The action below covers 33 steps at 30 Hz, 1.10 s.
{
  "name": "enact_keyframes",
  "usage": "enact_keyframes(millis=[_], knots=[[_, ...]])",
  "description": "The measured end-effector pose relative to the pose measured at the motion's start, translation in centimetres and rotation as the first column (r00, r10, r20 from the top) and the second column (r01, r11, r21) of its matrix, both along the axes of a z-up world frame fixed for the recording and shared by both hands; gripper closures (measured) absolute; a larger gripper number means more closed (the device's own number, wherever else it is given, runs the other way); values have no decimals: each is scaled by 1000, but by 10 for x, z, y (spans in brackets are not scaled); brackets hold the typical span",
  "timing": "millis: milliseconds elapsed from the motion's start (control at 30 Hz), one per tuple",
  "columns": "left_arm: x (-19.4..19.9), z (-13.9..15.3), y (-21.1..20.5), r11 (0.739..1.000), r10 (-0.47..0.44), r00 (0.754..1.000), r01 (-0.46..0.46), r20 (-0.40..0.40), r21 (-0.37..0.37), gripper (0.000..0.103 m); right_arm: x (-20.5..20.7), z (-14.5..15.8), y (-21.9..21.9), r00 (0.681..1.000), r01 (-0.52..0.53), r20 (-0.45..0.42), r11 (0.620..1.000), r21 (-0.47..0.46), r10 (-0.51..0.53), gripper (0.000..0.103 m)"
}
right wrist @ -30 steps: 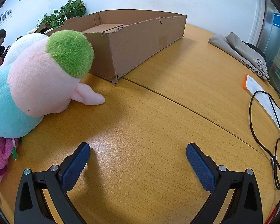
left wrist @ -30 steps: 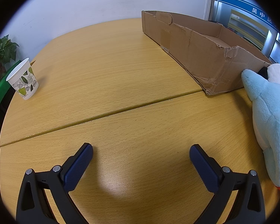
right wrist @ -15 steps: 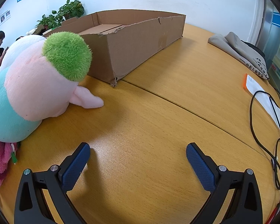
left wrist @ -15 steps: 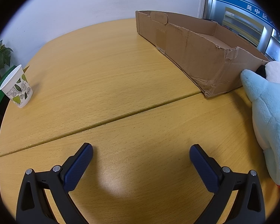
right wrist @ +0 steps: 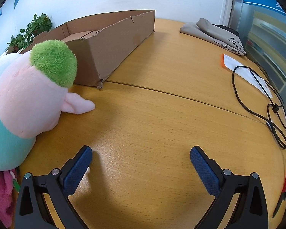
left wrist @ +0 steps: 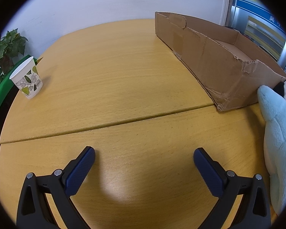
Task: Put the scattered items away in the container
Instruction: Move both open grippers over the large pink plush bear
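A long, shallow cardboard box [left wrist: 215, 64] lies on the wooden table; the right wrist view shows the same box [right wrist: 112, 43] from its other end. A light blue and white plush toy [left wrist: 278, 133] rests at the right edge, against the box's near corner. In the right wrist view a pink plush with a green tuft and teal body [right wrist: 28, 99] lies at the left beside the box. A magenta plush [right wrist: 1, 194] peeks out below it. My left gripper [left wrist: 144, 152] and right gripper [right wrist: 141, 151] are both open above bare table, holding nothing.
A paper cup with a leaf print [left wrist: 26, 78] stands at the table's left edge, near a potted plant [left wrist: 3, 49]. To the right lie a folded grey bag [right wrist: 213, 34], a white envelope [right wrist: 246, 74] and a black cable [right wrist: 257, 103]. The table [left wrist: 108, 72] has a seam across it.
The left wrist view has swung: the box now stands farther right and the cup and plant show more at the left. The right wrist view has shifted a little, moving the pink plush left.
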<state>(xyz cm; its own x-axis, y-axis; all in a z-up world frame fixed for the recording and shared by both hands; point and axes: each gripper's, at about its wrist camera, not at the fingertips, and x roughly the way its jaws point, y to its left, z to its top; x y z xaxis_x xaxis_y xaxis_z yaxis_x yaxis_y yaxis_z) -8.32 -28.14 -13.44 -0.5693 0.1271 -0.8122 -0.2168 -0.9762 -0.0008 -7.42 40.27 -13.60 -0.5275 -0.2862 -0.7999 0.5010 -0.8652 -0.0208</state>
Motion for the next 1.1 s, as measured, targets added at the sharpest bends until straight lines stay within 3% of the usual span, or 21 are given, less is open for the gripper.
enact_keyframes(millis=[100,200,300,400,500,567,667,767,867,1000,1100], knots=[[18,19,-8,986,148,986,-153,-75,-63,1,11,0,8,1000,31,-6,1000,3,-31,0],[57,66,-11,963,263,944,-270,-197,-13,1,31,11,30,988,142,-65,990,-18,-143,0],[115,121,10,953,302,902,-296,-307,70,1,62,36,58,960,241,-119,965,-100,-252,0],[174,154,60,957,288,884,-274,-367,91,1,98,65,73,935,275,-184,948,-162,-303,0],[222,164,114,968,251,887,-217,-388,129,1,140,95,72,915,236,-277,946,-224,-294,0],[245,162,149,973,214,906,-164,-365,165,1,161,107,68,910,207,-298,937,-281,-290,0],[263,154,188,976,178,928,-125,-327,179,1,188,112,52,931,152,-262,921,-357,-255,0],[276,147,218,985,135,941,-92,-312,149,1,207,113,23,946,87,-263,928,-362,-191,0],[278,140,231,981,125,951,-76,-281,179,1,229,114,-8,950,39,-280,939,-343,-142,0],[275,123,243,975,110,968,-61,-226,213,1,250,116,-32,961,-21,-262,926,-378,-85,0],[274,112,248,972,99,976,-53,-194,230,1,255,111,-46,967,-2,-238,925,-380,-96,0]])
